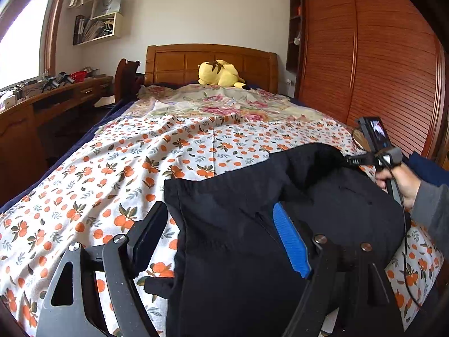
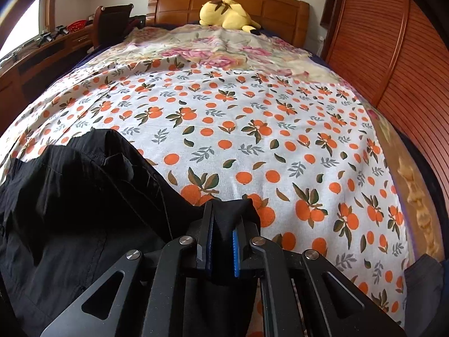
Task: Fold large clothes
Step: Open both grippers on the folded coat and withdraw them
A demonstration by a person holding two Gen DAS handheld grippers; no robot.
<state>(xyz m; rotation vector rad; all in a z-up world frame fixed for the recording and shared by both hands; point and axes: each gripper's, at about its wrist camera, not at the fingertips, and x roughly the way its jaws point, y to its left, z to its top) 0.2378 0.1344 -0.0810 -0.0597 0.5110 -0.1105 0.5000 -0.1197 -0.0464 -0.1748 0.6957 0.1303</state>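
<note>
A large black garment (image 1: 238, 238) lies bunched on the bed's orange-print sheet (image 1: 112, 168). My left gripper (image 1: 221, 224) is open, its fingers spread around the garment's left edge, the blue pad (image 1: 291, 241) resting against the fabric. My right gripper (image 2: 223, 241) is shut on a fold of the black garment (image 2: 70, 202) and holds it just above the sheet (image 2: 252, 126). The right gripper also shows in the left wrist view (image 1: 376, 151), at the garment's far right side, held in a hand.
A yellow plush toy (image 1: 219, 74) sits by the wooden headboard (image 1: 210, 56). A floral cover (image 1: 219, 104) lies over the bed's far half. A wooden desk (image 1: 42, 104) stands on the left, a slatted wardrobe (image 1: 378, 70) on the right.
</note>
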